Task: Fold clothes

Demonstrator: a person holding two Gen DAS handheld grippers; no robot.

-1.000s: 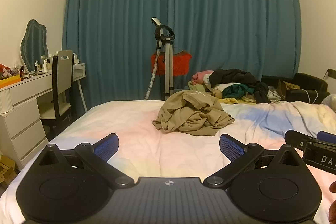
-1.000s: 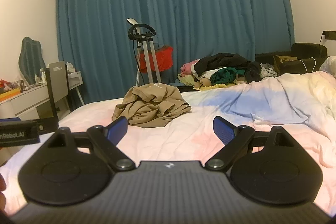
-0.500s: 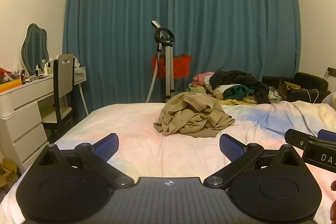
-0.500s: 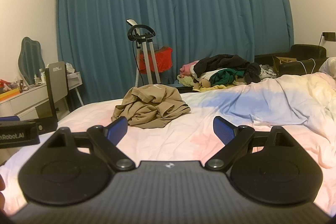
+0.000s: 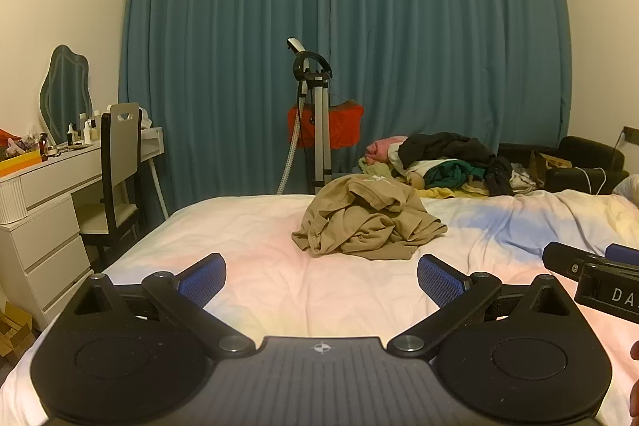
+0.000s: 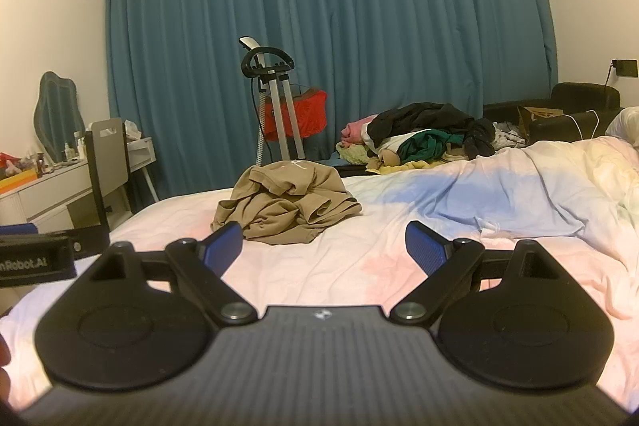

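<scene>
Garment: a crumpled tan shirt (image 5: 369, 220) lies heaped mid-bed, near the far edge, untouched.
Bearing: ahead of both grippers, spread left to right.
Left gripper (image 5: 321, 278): jaws wide apart, empty, shirt slightly right.
Right gripper (image 6: 323, 246): jaws apart, empty, seemingly nearer.
Room: bare bedsheet (image 5: 255, 238) lies between.

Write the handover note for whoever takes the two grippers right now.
Left gripper: open, holding nothing, above the near part of the bed.
Right gripper: open, holding nothing, beside the left one.
Tan garment: crumpled in a heap mid-bed, ahead of both grippers, untouched.
More clothes are piled beyond the bed's far edge.
Done: nothing folded.
Left: reach the tan garment, spread it flat, fold it.
</scene>
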